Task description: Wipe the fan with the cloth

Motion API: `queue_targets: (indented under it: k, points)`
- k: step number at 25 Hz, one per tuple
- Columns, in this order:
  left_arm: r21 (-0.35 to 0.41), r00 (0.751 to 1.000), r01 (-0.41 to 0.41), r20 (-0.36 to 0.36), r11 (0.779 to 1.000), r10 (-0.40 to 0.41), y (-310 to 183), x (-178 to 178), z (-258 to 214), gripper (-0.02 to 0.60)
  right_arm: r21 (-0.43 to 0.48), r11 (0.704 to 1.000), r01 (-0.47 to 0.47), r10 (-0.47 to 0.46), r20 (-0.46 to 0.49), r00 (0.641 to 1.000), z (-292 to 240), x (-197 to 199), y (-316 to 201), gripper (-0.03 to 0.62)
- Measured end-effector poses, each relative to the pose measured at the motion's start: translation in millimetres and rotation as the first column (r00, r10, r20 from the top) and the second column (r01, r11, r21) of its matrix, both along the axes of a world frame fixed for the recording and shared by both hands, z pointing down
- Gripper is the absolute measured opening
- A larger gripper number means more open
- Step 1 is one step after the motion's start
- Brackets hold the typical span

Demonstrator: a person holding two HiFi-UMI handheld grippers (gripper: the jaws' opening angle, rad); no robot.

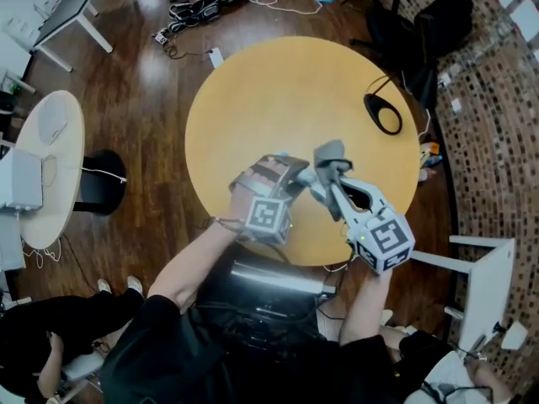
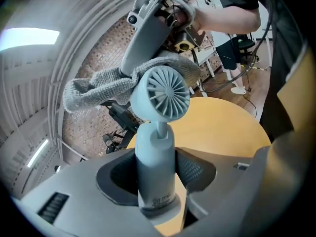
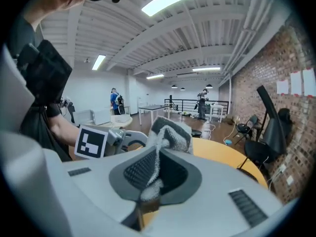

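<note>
Though lifted off the round yellow wooden bench (image 1: 286, 91), held just above its near half: small pale blue-grey plastic fan (image 2: 157, 147), cylindrical handle below, round slatted head on top; clamped at the handle by the left hand-held gripper (image 2: 155, 177), ribbed pads pressed on both sides, jaws part-way apart around it; long axis of the fan upright in the left gripper view, head well beyond the fingertips, slatted face turned towards that camera.

Pinched in the right hand-held gripper (image 3: 150, 177): grey knitted cloth (image 2: 98, 88), jaws pressed together on a fold, loose end bunched past the fingertips; draped over the top and back of the fan's head, touching its rim, one tail hanging left of the head in the left gripper view. Reaching the fan from above and behind its head, so nearer to the head than to the handle; on the person's right of the fan in the head view, tips of both almost meeting.

Judged as wiping at the back rim of the head; front slats and handle probably yet to be covered.

Open room all round the fan: bare bench below, only a black oval loop (image 1: 383, 112) well apart from the fan; no edge near enough to catch. Likeliest trouble, as a guess: cloth threads snagging in the slats, or the fan twisting in the pads under a sideways pull.
</note>
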State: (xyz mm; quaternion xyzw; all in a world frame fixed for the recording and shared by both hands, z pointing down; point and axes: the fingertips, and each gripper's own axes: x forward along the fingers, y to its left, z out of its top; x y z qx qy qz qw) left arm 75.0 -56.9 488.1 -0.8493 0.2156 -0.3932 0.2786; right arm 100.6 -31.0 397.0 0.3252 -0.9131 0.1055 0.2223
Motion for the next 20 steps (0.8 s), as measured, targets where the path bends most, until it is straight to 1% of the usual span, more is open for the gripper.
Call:
queue_targets:
  k: [2, 4, 5, 7, 8, 9, 11, 12, 13, 14, 17, 18, 20]
  points:
    - [0.0, 1.0, 0.005, 0.013, 1.0, -0.005, 0.6, -15.1, 6.8, 0.207, -0.01, 0.999, -0.046, 0.046, -0.03, 0.999, 6.1, 5.0, -13.5, 0.028]
    - [-0.014, 1.0, 0.021, 0.019, 1.0, -0.021, 2.0, -23.2, 15.1, 0.206, 0.012, 0.996, -0.088, 0.089, -0.076, 0.993, 7.0, 14.7, -22.9, 0.026]
    - [-0.014, 0.999, 0.032, 0.013, 0.999, -0.031, 1.9, -22.5, 11.4, 0.206, 0.025, 0.996, -0.091, 0.093, -0.08, 0.993, 2.2, 17.4, -22.8, 0.026]
    - [0.006, 0.999, 0.038, 0.014, 0.999, -0.038, 0.4, -17.3, -0.2, 0.206, 0.05, 0.998, -0.046, 0.049, -0.053, 0.997, -15.7, 9.0, -13.1, 0.026]
    - [0.019, 0.999, 0.03, 0.026, 0.999, -0.031, 0.4, -16.0, -2.3, 0.206, 0.07, 0.998, -0.002, 0.006, -0.047, 0.999, -23.9, -2.4, -5.7, 0.026]
    - [0.035, 0.999, 0.018, 0.039, 0.999, -0.019, 1.1, -16.4, -3.4, 0.206, 0.087, 0.995, 0.048, -0.043, -0.063, 0.997, -28.1, -16.9, 1.9, 0.026]
    - [0.068, 0.999, -0.009, 0.053, 0.998, 0.006, 5.1, -21.2, -7.6, 0.206, 0.079, 0.988, 0.133, -0.12, -0.149, 0.981, -21.7, -47.7, 15.4, 0.026]
    - [0.081, 0.999, -0.02, 0.051, 0.997, 0.016, 7.8, -24.3, -11.3, 0.206, 0.057, 0.986, 0.156, -0.142, -0.194, 0.971, -14.1, -59.9, 19.5, 0.026]
    - [0.09, 0.999, -0.026, 0.048, 0.996, 0.022, 10.1, -27.3, -15.1, 0.206, 0.036, 0.985, 0.169, -0.157, -0.219, 0.963, -7.0, -68.1, 21.1, 0.026]
    - [0.098, 0.999, -0.029, 0.047, 0.995, 0.025, 11.6, -29.9, -17.9, 0.207, 0.019, 0.985, 0.173, -0.165, -0.217, 0.962, -2.6, -72.1, 20.4, 0.026]
    - [0.11, 0.997, -0.03, 0.069, 0.993, 0.022, 11.7, -33.6, -16.8, 0.207, -0.022, 0.988, 0.154, -0.156, -0.113, 0.981, -0.4, -60.7, 9.5, 0.026]
    - [0.114, 0.996, -0.033, 0.084, 0.993, 0.023, 11.6, -32.3, -14.2, 0.207, -0.033, 0.99, 0.135, -0.137, -0.089, 0.986, 0.9, -51.2, 4.1, 0.026]
    - [0.117, 0.994, -0.045, 0.107, 0.992, 0.032, 12.8, -27.6, -8.2, 0.207, -0.045, 0.996, 0.071, -0.075, -0.087, 0.993, 6.6, -26.6, -7.8, 0.026]
